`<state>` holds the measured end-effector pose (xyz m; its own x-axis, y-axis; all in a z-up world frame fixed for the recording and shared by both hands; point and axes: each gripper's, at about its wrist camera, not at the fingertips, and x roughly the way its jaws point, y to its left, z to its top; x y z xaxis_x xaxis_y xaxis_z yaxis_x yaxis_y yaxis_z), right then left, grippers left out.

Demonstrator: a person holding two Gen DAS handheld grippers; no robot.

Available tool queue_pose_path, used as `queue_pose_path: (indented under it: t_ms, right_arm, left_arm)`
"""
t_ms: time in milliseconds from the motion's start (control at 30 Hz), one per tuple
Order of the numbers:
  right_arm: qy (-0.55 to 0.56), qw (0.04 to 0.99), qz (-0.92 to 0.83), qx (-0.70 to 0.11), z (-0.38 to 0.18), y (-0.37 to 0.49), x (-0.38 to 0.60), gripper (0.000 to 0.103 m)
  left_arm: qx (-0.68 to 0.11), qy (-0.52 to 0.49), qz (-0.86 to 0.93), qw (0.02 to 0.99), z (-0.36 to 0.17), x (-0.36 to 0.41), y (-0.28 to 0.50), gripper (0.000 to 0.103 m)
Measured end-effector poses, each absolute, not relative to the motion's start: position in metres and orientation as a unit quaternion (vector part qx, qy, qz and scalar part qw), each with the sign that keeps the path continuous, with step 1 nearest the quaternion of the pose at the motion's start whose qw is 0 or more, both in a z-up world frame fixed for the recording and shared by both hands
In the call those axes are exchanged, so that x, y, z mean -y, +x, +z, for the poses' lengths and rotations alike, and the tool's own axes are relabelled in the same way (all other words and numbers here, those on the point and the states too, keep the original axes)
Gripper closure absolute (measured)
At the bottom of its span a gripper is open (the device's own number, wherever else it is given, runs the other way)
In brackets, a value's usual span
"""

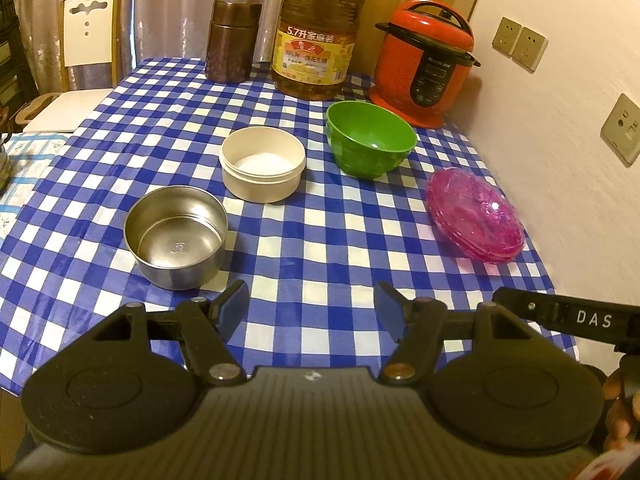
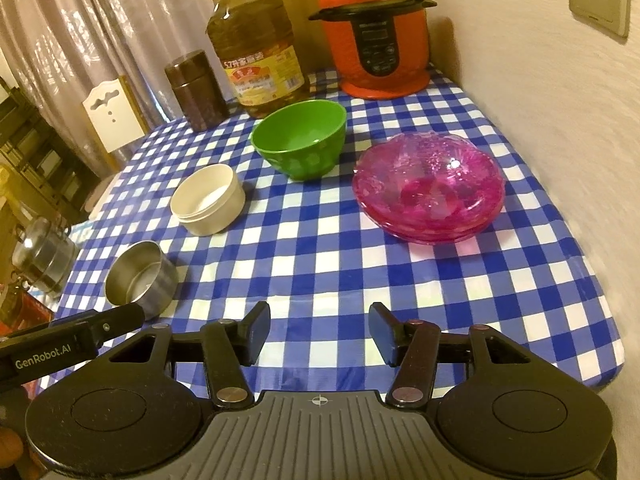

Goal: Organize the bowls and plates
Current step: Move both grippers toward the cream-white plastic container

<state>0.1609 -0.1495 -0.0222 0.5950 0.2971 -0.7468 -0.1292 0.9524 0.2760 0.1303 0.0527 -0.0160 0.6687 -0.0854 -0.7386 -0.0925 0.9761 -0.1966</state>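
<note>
On the blue-and-white checked table (image 1: 320, 240) stand a steel bowl (image 1: 176, 236), a cream round bowl (image 1: 262, 162), a green bowl (image 1: 370, 138) and a stack of pink glass plates (image 1: 476, 216). My left gripper (image 1: 312, 312) hovers open over the near edge, just right of the steel bowl, nothing between its fingers. In the right wrist view the same steel bowl (image 2: 140, 278), cream bowl (image 2: 208, 198), green bowl (image 2: 300, 138) and pink plates (image 2: 428, 186) show. My right gripper (image 2: 319, 334) is open and empty, short of the plates.
A red pressure cooker (image 1: 424, 62), a large oil bottle (image 1: 316, 32) and a dark brown canister (image 1: 232, 40) line the table's far edge. A wall with sockets runs along the right. A white chair (image 1: 88, 32) stands at the far left. A glass jar (image 2: 42, 258) sits left of the table.
</note>
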Motion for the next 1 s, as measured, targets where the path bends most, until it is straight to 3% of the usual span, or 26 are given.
queue_pose_path:
  t_ms: [1000]
  right_arm:
    - [0.105, 0.876, 0.137, -0.450, -0.052, 0.239, 0.097, 0.048]
  left_arm:
    - [-0.411, -0.128, 0.029, 0.902, -0.030, -0.123, 0.201, 0.038]
